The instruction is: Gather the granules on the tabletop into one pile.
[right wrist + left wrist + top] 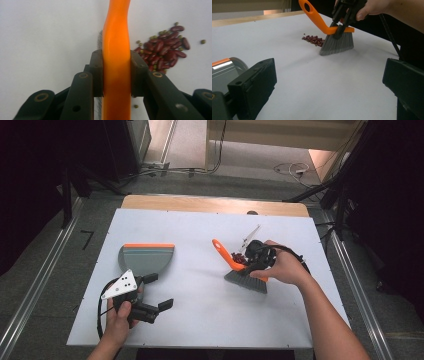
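A small brush with an orange handle [221, 251] and grey bristles [247, 282] stands bristles-down on the white table right of centre. My right gripper [256, 258] is shut on its handle; in the right gripper view the two pads [97, 72] press the orange handle [116, 50] from both sides. A pile of red beans [238, 256] with a few green ones lies just beside the bristles [337, 45], also seen as beans [165, 50]. A grey dustpan with an orange edge [147, 256] lies at the left. My left gripper [159, 291] rests open just in front of it, nothing between its fingers [254, 85].
The white board [200, 315] covers a wooden table whose far edge [215, 204] shows behind it. Cables trail from both grippers. Dark stands and floor rails flank the table at left and right.
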Demonstrator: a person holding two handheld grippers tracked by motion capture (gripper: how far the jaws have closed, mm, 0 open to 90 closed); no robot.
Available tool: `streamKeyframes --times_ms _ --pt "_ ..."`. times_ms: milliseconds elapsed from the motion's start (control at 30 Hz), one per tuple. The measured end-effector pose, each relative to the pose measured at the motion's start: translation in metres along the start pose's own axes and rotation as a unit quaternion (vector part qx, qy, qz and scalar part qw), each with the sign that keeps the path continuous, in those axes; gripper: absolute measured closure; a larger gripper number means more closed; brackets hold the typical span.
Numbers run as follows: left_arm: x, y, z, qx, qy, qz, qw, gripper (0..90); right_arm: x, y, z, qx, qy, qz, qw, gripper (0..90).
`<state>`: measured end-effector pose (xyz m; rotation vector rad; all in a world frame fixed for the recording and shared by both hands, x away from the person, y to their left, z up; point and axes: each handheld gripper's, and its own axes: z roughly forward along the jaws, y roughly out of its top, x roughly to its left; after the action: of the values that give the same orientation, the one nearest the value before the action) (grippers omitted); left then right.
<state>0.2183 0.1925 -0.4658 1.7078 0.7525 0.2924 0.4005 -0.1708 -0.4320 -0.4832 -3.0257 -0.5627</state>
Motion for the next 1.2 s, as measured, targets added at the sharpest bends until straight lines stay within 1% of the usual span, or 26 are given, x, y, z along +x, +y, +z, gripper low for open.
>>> streamKeyframes --times_ms 33,67,100,133,167,267,367,433,500,533,567,600,633,667,700,767,800,867,900,933,967,1000,1067,1100,1133,1200 --pt "0.0 0.0 0.0 0.0 0.0 0.0 1.0 0.1 -0.003 0.0 0.001 -0.005 0.001 0.005 1.0 67.9" --pt "0.0 0.0 0.0 0.0 0.0 0.0 1.0 0.1 -0.006 0.0 0.0 -0.004 -0.002 0.003 1.0 67.9" --pt "0.0 0.0 0.0 0.001 0.0 0.0 1.0 0.1 -0.008 0.001 0.0 -0.008 -0.003 0.006 0.9999 67.9" --pt "0.0 0.0 0.0 0.0 0.0 0.0 1.0 0.1 -0.01 0.001 0.0 -0.008 -0.001 0.003 1.0 67.8" --pt "0.0 0.0 0.0 0.0 0.0 0.0 1.0 0.1 -0.011 0.001 0.0 -0.01 -0.004 0.01 0.9999 67.9" --pt "0.0 0.0 0.0 0.001 0.0 0.0 1.0 0.1 -0.014 0.003 0.001 -0.011 -0.007 0.007 0.9999 67.9" --pt "0.0 0.0 0.001 0.001 -0.001 0.0 1.0 0.1 -0.01 0.006 -0.001 -0.01 -0.017 -0.004 0.9998 68.1" --pt "0.0 0.0 0.001 0.001 0.0 0.0 1.0 0.1 -0.007 0.008 -0.003 -0.013 -0.013 -0.008 0.9998 68.1" --pt "0.0 0.0 0.001 0.001 0.0 0.0 1.0 0.1 -0.005 0.008 -0.008 -0.023 -0.012 -0.01 0.9996 68.2" --pt "0.0 0.0 0.001 0.001 0.0 0.0 1.0 0.1 -0.004 0.008 -0.011 -0.03 -0.007 -0.01 0.9995 68.2" --pt "0.0 0.0 0.001 0.001 0.0 0.0 1.0 0.1 -0.002 0.007 -0.016 -0.035 -0.005 0.002 0.9994 68.2" --pt "0.0 0.0 0.001 0.002 0.0 0.001 1.0 0.1 -0.003 0.006 -0.021 -0.041 -0.008 -0.001 0.9991 68.2" --pt "0.0 0.0 0.001 0.002 0.0 0.001 1.0 0.1 -0.003 0.005 -0.025 -0.05 -0.011 0.005 0.9987 68.1" --pt "0.0 0.0 0.001 0.002 0.0 0.001 1.0 0.1 -0.004 0.003 -0.031 -0.063 -0.022 0.02 0.9976 68.1" --pt "0.0 0.0 0.001 0.001 -0.001 0.001 1.0 0.1 -0.004 0.002 -0.035 -0.07 -0.033 0.03 0.9966 68.1" --pt "0.0 0.0 0.0 0.0 -0.001 -0.001 1.0 0.1 -0.008 -0.004 -0.045 -0.083 -0.062 0.066 0.9925 68.1" --pt "0.0 0.0 0.0 0.0 0.0 0.0 1.0 0.1 -0.011 -0.007 -0.049 -0.086 -0.075 0.087 0.9896 68.1" --pt "0.0 0.0 0.0 0.0 0.0 0.0 1.0 0.1 -0.017 -0.012 -0.054 -0.097 -0.094 0.135 0.9816 68.1" --pt "0.0 0.0 0.001 0.0 -0.001 0.0 1.0 0.1 -0.021 -0.016 -0.056 -0.099 -0.108 0.17 0.9745 68.1" --pt "0.0 0.0 0.001 0.001 0.0 0.0 1.0 0.1 -0.025 -0.019 -0.057 -0.095 -0.121 0.193 0.969 68.1" --pt "0.0 0.0 0.001 0.001 0.0 0.0 1.0 0.1 -0.027 -0.021 -0.056 -0.092 -0.132 0.209 0.9644 68.1" --pt "0.0 0.0 0.001 0.002 0.0 0.0 1.0 0.1 -0.028 -0.023 -0.054 -0.084 -0.146 0.23 0.9583 68.1" --pt "0.0 0.0 0.001 0.001 0.0 0.0 1.0 0.1 -0.03 -0.025 -0.047 -0.066 -0.172 0.254 0.9495 68.1" --pt "0.0 0.0 0.002 0.001 -0.001 0.0 1.0 0.1 -0.031 -0.024 -0.041 -0.057 -0.188 0.256 0.9467 68.1" --pt "0.0 0.0 0.002 0.001 -0.001 -0.001 1.0 0.1 -0.031 -0.023 -0.034 -0.043 -0.207 0.261 0.9421 68.1" --pt "0.0 0.0 0.002 0.002 -0.001 0.0 1.0 0.2 -0.031 -0.02 -0.023 -0.025 -0.229 0.264 0.9366 68.1"
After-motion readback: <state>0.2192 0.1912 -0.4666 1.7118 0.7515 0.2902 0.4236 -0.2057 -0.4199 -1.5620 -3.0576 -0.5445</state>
